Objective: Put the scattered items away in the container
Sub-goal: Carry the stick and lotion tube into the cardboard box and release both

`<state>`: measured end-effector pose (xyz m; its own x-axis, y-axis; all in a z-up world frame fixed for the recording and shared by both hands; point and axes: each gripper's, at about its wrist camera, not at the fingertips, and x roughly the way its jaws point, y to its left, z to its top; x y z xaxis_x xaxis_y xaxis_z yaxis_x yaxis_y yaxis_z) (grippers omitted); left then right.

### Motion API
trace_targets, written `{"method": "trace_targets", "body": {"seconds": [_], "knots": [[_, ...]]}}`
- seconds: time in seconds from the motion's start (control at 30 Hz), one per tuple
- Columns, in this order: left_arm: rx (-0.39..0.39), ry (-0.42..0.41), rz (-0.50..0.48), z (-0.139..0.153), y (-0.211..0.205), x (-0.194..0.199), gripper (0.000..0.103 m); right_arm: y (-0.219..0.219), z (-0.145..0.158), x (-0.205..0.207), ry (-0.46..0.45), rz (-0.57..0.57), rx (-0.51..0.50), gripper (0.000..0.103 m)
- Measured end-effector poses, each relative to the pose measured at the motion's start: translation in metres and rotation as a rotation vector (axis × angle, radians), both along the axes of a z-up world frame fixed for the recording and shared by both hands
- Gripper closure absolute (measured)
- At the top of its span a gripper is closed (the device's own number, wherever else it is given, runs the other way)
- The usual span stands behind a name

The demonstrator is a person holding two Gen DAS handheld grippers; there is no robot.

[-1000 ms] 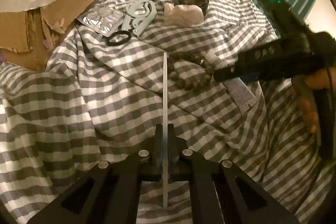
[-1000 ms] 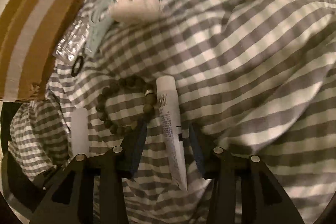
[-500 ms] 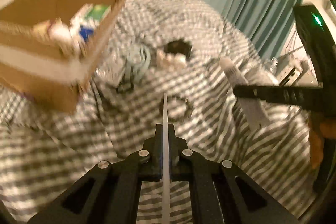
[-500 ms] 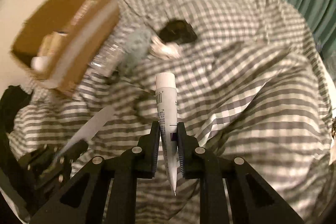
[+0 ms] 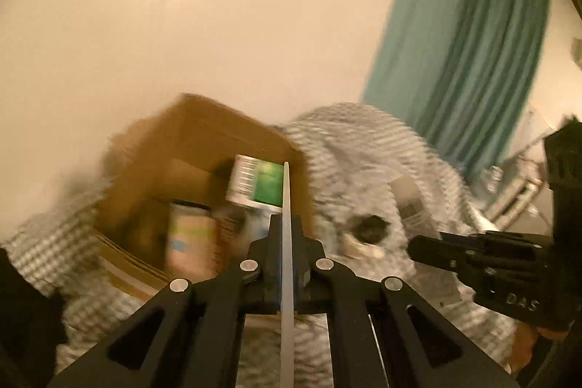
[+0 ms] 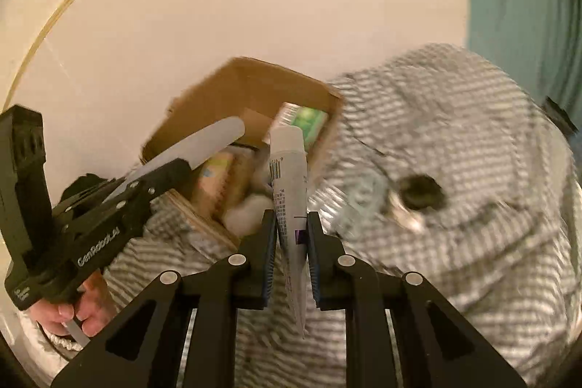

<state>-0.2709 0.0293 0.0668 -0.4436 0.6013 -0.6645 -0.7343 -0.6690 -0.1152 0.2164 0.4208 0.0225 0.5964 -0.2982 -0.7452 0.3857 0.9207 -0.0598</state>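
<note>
My left gripper (image 5: 286,224) is shut on a flat white strip (image 5: 286,260), seen edge-on; in the right wrist view the strip (image 6: 203,144) reaches over the cardboard box (image 6: 251,86). My right gripper (image 6: 290,224) is shut on a white tube (image 6: 289,177), cap toward the box. The open box (image 5: 203,140) holds several packages, one green and white (image 5: 260,182). Both grippers are raised above the checked bedspread (image 6: 454,170), near the box's right side.
A black round item (image 6: 422,193), a pale blue item (image 6: 363,193) and a foil blister pack (image 6: 323,204) lie blurred on the bedspread right of the box. A cream wall stands behind, a teal curtain (image 5: 473,60) at the right.
The right gripper closed on the tube and lifted it. Both grippers rose and swung toward the box, which now sits straight ahead of them.
</note>
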Motion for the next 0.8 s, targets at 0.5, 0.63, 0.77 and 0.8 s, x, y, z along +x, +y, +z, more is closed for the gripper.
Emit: {"method": "trace_targets", "body": {"seconds": [0.5, 0.63, 0.77, 0.8], "knots": [[-0.142, 0.113, 0.102, -0.039, -0.005, -0.047, 0.018, -0.03, -0.041, 0.073, -0.024, 0.037, 0.109, 0.064], [-0.118, 0.127, 0.074, -0.03, -0.008, -0.009, 0.015, -0.036, -0.015, 0.03, -0.017, -0.018, 0.039, 0.059], [-0.081, 0.129, 0.038, -0.023, 0.003, 0.046, 0.004, -0.044, 0.001, -0.032, 0.011, -0.082, -0.036, 0.059], [-0.073, 0.131, 0.028, -0.024, 0.007, 0.063, 0.003, -0.048, 0.003, -0.05, 0.009, -0.105, -0.039, 0.059]]}}
